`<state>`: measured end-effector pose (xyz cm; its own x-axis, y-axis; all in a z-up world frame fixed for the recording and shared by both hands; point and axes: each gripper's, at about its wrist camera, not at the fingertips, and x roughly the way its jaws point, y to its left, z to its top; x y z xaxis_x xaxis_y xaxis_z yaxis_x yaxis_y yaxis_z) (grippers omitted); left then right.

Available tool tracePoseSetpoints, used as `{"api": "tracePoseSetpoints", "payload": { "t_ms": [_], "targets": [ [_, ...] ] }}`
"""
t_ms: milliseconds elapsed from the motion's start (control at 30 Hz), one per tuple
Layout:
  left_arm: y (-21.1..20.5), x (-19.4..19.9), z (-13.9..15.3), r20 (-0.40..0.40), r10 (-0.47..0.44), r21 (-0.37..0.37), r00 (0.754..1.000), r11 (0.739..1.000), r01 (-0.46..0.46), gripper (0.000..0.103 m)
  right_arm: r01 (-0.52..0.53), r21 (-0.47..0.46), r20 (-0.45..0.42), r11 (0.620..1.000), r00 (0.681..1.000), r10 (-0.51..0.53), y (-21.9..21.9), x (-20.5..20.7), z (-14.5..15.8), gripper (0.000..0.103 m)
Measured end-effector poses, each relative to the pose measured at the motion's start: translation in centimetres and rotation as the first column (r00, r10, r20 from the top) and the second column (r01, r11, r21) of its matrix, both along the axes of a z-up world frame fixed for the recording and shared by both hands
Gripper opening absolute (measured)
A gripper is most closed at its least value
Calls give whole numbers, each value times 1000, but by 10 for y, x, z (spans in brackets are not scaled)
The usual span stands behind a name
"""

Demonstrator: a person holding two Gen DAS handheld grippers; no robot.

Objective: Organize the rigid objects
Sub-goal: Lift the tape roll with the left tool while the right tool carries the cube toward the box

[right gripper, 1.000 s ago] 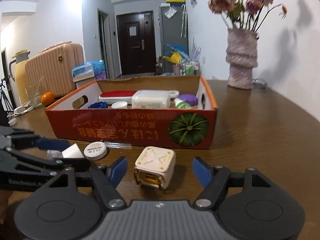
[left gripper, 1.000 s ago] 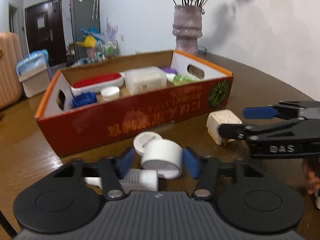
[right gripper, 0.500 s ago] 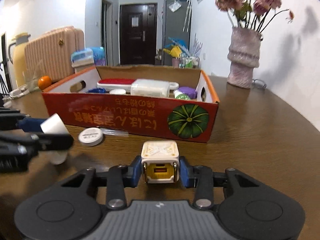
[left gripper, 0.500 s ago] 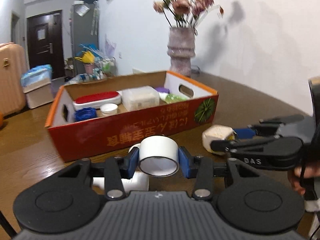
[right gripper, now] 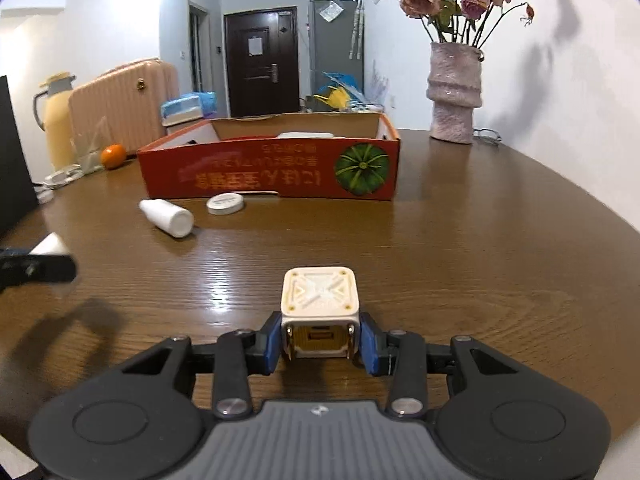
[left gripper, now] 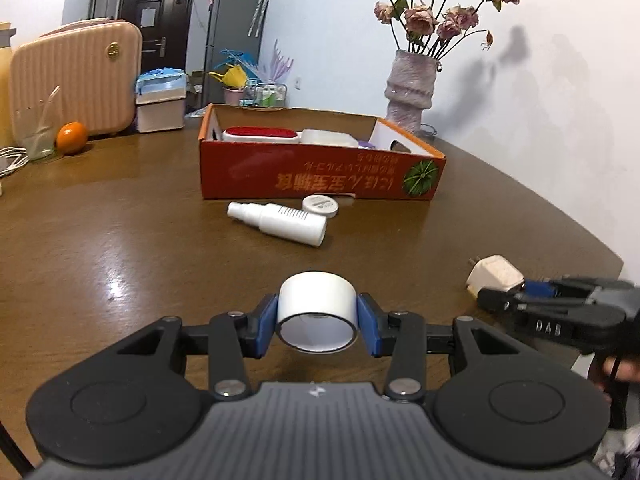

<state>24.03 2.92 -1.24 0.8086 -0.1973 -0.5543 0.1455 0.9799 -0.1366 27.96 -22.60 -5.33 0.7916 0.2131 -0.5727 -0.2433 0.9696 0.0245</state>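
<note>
While both tools are hovering above the wooden counter, the left claw is gripping a white tape roll between its blue pads, the roll's open core facing the camera. Meanwhile, the right claw is clamping a white cube-shaped charger by its sides, metal prongs pointing back toward the camera. Farther off, an orange cardboard box is sitting on the counter, holding a red-topped case and a white container. Just in front of the box, a white spray bottle is lying on its side near a round white lid. Behind the box's right end, a vase of dried roses is standing.
</note>
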Motion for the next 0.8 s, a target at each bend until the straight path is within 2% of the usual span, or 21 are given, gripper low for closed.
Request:
{"api": "tracePoseSetpoints", "payload": {
  "t_ms": [133, 200, 267, 333, 467, 800],
  "targets": [
    [0, -5, 1, 4, 3, -20, 1000, 1000, -3, 43, -3, -34, 38, 999, 999, 4, 6, 6, 1, 48],
    [0, -8, 2, 11, 4, -18, 1000, 1000, -4, 43, 15, -56, 32, 998, 999, -13, 8, 13, 0, 47],
    [1, -10, 4, 19, 8, -12, 1000, 1000, -8, 43, 12, -32, 20, 999, 1000, -12, 6, 19, -2, 40],
    [2, -14, 6, 26, 9, -8, 1000, 1000, -9, 43, 19, -1, 16, 1000, 1000, -19, 5, 19, -1, 38],
    [2, -25, 11, 50, 12, 14, 999, 1000, -12, 43, -2, 71, 40, 997, 999, -1, 2, 4, 6, 38],
    [0, -63, 28, 120, 21, -3, 993, 1000, -21, 43, -48, 95, 153, 994, 988, 33, 4, -56, 41, 38]
  ]
}}
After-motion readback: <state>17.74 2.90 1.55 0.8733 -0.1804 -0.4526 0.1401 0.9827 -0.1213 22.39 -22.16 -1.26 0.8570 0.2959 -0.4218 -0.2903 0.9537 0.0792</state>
